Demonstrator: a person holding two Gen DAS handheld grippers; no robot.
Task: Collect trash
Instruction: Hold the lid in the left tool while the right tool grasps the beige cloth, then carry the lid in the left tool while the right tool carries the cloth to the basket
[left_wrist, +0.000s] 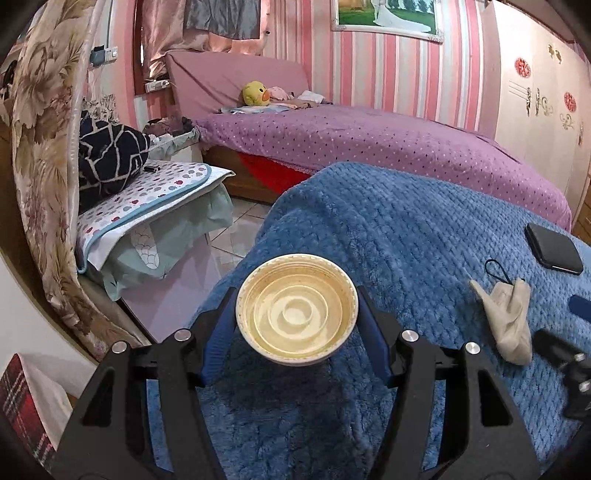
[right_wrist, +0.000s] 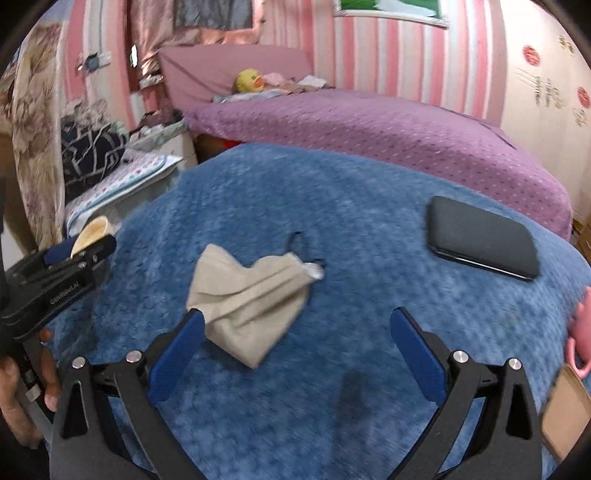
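Left gripper (left_wrist: 297, 325): you grip the paper bowl (left_wrist: 297, 319); right gripper (right_wrist: 295, 349), jaws spread, next closes on crumpled tissue (right_wrist: 251, 299) beside bowl.

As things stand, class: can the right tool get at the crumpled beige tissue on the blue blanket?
Probably yes: the right tool is open, with the crumpled beige tissue just ahead and nothing between.

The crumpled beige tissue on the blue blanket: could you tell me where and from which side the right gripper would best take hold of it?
Grip the bulky folded lower end of the tissue, coming from above with the jaws straddling its narrow width. It lies flat and loose on the blue blanket, so a downward pinch should gather it. The right gripper is open, its left pad already beside that end.
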